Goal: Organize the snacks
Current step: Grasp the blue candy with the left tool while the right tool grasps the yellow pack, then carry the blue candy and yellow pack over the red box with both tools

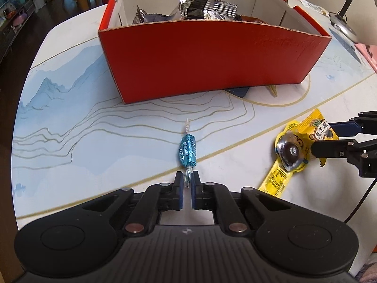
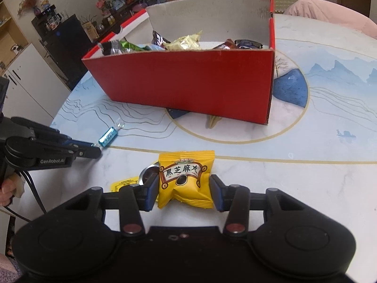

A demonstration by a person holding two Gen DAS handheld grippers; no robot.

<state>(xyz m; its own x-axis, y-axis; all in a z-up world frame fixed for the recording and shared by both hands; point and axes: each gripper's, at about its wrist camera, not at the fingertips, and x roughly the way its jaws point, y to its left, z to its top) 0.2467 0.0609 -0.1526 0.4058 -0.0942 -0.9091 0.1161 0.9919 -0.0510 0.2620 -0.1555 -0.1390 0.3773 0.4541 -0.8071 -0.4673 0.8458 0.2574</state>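
Blue candy (image 1: 186, 151) lies on the table (image 1: 94, 141) before the red box (image 1: 212, 63), your left gripper (image 1: 187, 179) pinching its twisted tail; light, slippery foil, so lift gently. Your right gripper (image 2: 183, 188) clasps the soft yellow packet (image 2: 186, 179) by its sides

Glossy foil candy (image 1: 186, 150); matt cardboard box (image 1: 212, 61); smooth table (image 1: 70, 118).

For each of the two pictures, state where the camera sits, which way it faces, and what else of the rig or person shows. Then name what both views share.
Left wrist: sits on the left gripper, facing down-forward at the blue candy; right gripper at right.
Right wrist: sits on the right gripper, facing the yellow packet; left gripper and a hand at left.
Shared: red box, table, both snacks.
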